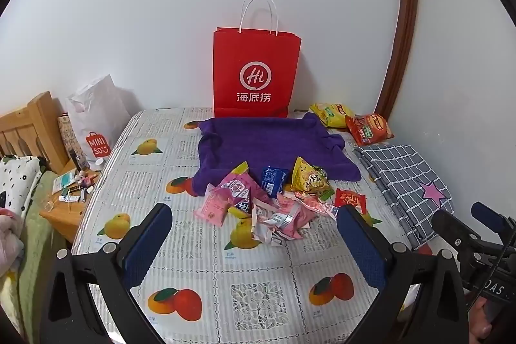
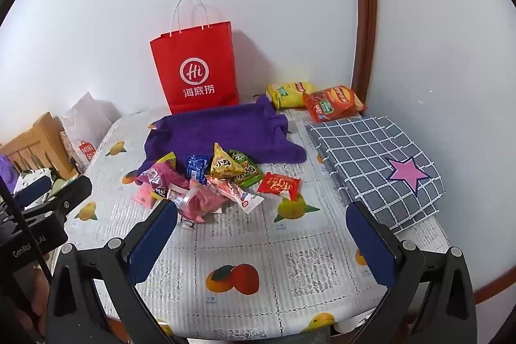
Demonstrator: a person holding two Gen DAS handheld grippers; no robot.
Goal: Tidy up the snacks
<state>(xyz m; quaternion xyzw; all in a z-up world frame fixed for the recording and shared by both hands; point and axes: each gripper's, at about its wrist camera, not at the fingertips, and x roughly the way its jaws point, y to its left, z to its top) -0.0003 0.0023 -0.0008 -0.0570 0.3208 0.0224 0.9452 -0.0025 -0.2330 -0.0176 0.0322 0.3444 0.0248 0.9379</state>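
Observation:
A heap of small snack packets [image 1: 274, 202] lies mid-table on a fruit-print cloth: pink ones, a blue one [image 1: 273, 181], a yellow-green triangular one [image 1: 308, 176], a red one [image 1: 351, 199]. The heap also shows in the right wrist view [image 2: 213, 186]. Behind it lies a purple towel [image 1: 274, 147] [image 2: 222, 131], then a red paper bag [image 1: 254, 70] [image 2: 196, 70] against the wall. Yellow [image 1: 332, 113] [image 2: 288, 92] and red [image 1: 369, 126] [image 2: 332, 103] chip bags sit at the back right. My left gripper [image 1: 254, 231] and right gripper [image 2: 262, 224] are open and empty, just short of the heap.
A folded grey checked cloth with a pink star [image 1: 406, 182] [image 2: 377, 163] lies on the table's right side. A white shopping bag [image 1: 93, 121] and a cluttered wooden nightstand [image 1: 71, 195] stand left of the table. Wall and a brown door frame [image 2: 364, 21] bound the back right.

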